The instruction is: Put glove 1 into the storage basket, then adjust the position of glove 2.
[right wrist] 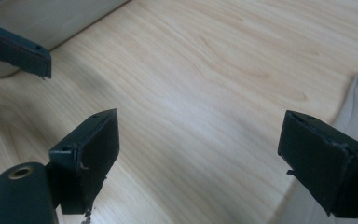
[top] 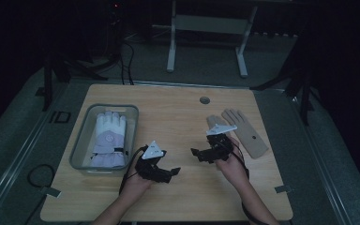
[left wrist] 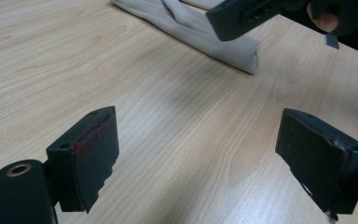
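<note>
A: Where are the 2 claws?

B: Both hover low over the bare middle of the wooden table (top: 183, 112). The left claw (top: 168, 172) gapes wide with nothing between its jaws; the right claw (top: 199, 153) is likewise spread and empty.

A: And the gloves?

B: The tan glove (top: 243, 131) lies flat just beside the right claw. The white ski glove (top: 108, 138) rests inside the grey bin (top: 80, 143), near the left claw.
</note>
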Tool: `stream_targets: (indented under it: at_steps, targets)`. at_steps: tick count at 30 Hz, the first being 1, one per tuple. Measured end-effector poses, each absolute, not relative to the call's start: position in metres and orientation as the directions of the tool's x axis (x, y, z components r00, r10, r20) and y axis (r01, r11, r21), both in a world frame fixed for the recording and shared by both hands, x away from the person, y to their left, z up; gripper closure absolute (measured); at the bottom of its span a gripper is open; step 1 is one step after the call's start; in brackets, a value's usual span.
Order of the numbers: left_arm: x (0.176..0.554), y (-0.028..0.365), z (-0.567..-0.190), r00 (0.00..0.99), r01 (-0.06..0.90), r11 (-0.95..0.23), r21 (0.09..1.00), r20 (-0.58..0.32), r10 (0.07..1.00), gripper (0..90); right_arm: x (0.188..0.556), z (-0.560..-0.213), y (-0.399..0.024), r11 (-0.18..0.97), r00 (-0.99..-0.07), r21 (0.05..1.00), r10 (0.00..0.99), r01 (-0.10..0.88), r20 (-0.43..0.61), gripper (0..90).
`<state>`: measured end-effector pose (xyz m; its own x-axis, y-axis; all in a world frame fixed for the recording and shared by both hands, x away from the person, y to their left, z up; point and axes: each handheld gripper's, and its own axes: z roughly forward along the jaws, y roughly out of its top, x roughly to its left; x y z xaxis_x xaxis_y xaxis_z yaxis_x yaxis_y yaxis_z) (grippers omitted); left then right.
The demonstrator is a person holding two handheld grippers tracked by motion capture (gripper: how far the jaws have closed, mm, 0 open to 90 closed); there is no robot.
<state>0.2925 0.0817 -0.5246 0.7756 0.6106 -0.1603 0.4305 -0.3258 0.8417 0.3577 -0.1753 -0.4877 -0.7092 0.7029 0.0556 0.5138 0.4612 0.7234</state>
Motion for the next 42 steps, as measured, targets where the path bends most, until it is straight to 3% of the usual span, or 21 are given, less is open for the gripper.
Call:
stream_targets:
  at_steps: [9,23,30,33,36,42]
  targets:
    - [0.285,0.078,-0.544,0.779,0.413,-0.322,0.852,-0.148,0.610,13.5,0.345,-0.504,-0.205,0.466,-0.698,0.729,0.716,0.502,0.023,11.0]
    - [0.282,0.082,-0.553,0.779,0.405,-0.319,0.857,-0.141,0.611,13.5,0.340,-0.511,-0.227,0.428,-0.694,0.750,0.718,0.504,0.057,11.1]
    - [0.281,0.086,-0.555,0.780,0.396,-0.317,0.862,-0.134,0.611,13.5,0.352,-0.507,-0.237,0.444,-0.684,0.766,0.730,0.466,-0.007,21.9]
    - [0.279,0.089,-0.556,0.776,0.394,-0.307,0.866,-0.134,0.617,13.4,0.365,-0.505,-0.243,0.451,-0.665,0.773,0.745,0.445,-0.052,35.1]
    - [0.277,0.091,-0.556,0.772,0.387,-0.306,0.870,-0.125,0.623,13.4,0.378,-0.505,-0.246,0.447,-0.655,0.766,0.754,0.463,-0.044,42.4]
    - [0.273,0.093,-0.556,0.761,0.368,-0.299,0.881,-0.100,0.641,13.5,0.401,-0.515,-0.249,0.457,-0.632,0.742,0.773,0.489,-0.060,45.0]
